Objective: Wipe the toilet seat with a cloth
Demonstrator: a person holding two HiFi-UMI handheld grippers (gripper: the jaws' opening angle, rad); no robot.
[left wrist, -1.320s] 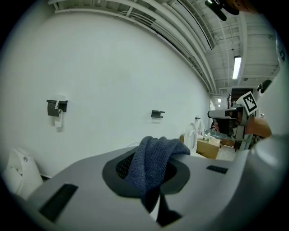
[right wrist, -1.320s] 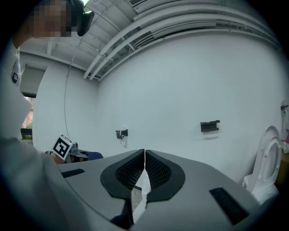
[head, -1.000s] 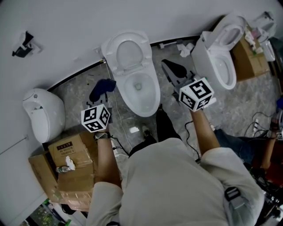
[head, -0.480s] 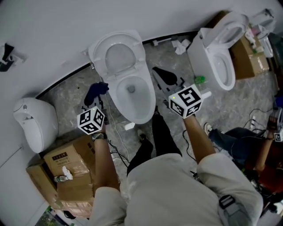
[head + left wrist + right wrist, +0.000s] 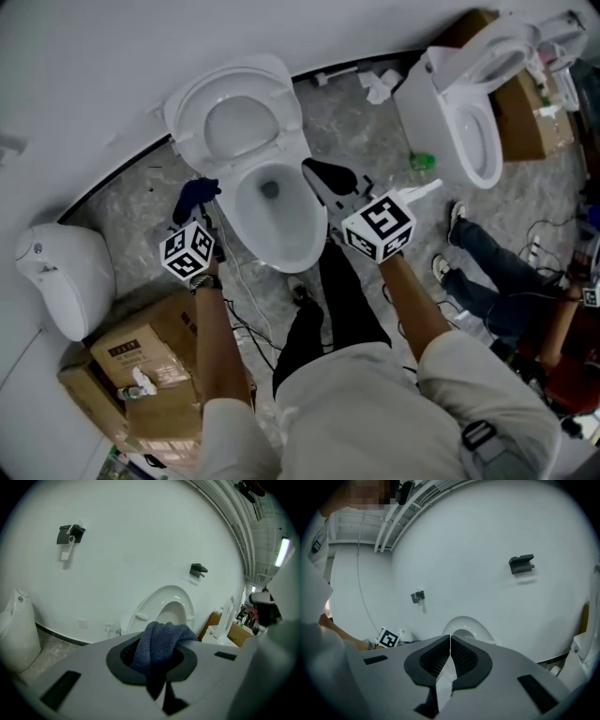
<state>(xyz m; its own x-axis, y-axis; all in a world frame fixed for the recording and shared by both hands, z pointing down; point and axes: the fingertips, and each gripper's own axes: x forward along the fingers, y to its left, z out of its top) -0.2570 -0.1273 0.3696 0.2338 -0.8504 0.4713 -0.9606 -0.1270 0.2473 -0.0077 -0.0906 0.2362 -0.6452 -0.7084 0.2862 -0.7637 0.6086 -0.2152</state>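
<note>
From the head view, the left gripper (image 5: 201, 214) carries the blue cloth (image 5: 195, 198) just left of the toilet (image 5: 246, 234), and the right gripper (image 5: 319, 171) sits at its right rim. Only the left gripper view shows the jaws clamped on the cloth. Only the right gripper view shows its jaws together, empty.
</note>
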